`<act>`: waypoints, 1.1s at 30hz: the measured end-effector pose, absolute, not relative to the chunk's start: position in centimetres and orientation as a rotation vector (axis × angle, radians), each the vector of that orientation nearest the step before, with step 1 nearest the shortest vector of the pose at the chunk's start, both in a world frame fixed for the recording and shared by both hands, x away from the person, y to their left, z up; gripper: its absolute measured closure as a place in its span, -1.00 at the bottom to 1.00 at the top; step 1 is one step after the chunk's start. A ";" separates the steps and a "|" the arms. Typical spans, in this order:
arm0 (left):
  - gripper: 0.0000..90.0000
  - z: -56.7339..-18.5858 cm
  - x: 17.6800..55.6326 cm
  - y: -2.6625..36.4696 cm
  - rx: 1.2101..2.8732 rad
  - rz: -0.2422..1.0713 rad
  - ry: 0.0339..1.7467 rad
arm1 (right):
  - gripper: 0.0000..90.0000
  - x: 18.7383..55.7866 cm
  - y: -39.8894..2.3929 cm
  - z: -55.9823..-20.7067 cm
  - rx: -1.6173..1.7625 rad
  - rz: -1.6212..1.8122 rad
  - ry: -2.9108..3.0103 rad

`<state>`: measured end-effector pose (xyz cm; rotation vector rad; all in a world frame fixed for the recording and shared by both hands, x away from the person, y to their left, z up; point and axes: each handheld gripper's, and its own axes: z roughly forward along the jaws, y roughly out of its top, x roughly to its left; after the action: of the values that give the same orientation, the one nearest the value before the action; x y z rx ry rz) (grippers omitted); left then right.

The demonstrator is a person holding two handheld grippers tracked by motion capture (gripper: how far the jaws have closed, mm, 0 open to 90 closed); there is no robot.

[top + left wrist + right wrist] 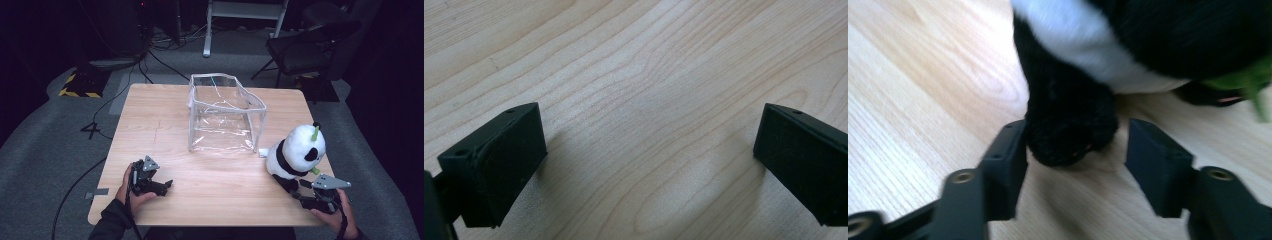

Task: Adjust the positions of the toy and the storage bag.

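Black plush fills the gap ahead of my right tool [1075, 165]: the foot of the black-and-white stuffed panda toy [296, 152], which sits at the right edge of the pale wooden bench [210, 190]. The jaws stand apart around that foot without clamping it. My left tool [150, 181] rests with jaws wide and nothing between them. Farther off stands the clear plastic zip bag [225, 115], mouth up. I judge the grasp is in hand; next calls for closing firmly on the toy.

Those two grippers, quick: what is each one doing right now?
Left gripper: open, holding nothing, over bare table.
Right gripper: open; the panda toy's black paw sits between its jaws, not pinched.
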<state>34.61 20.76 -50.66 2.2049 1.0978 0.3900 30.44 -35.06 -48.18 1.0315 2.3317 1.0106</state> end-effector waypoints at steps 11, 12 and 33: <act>-0.99 -50.7 34.6 20.8 2.205 0.390 1.098 | -0.53 29.5 -36.3 -42.8 1.087 1.146 2.053; -0.99 -50.7 34.6 20.8 2.205 0.390 1.098 | -0.53 29.5 -36.3 -42.8 1.087 1.146 2.053; -0.99 -50.7 34.6 20.8 2.205 0.390 1.098 | -0.65 30.3 -33.8 -37.8 1.095 1.225 1.838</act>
<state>34.61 20.76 -50.66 2.2050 1.0977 0.3901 30.33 -33.78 -37.81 1.0952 1.8382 1.2248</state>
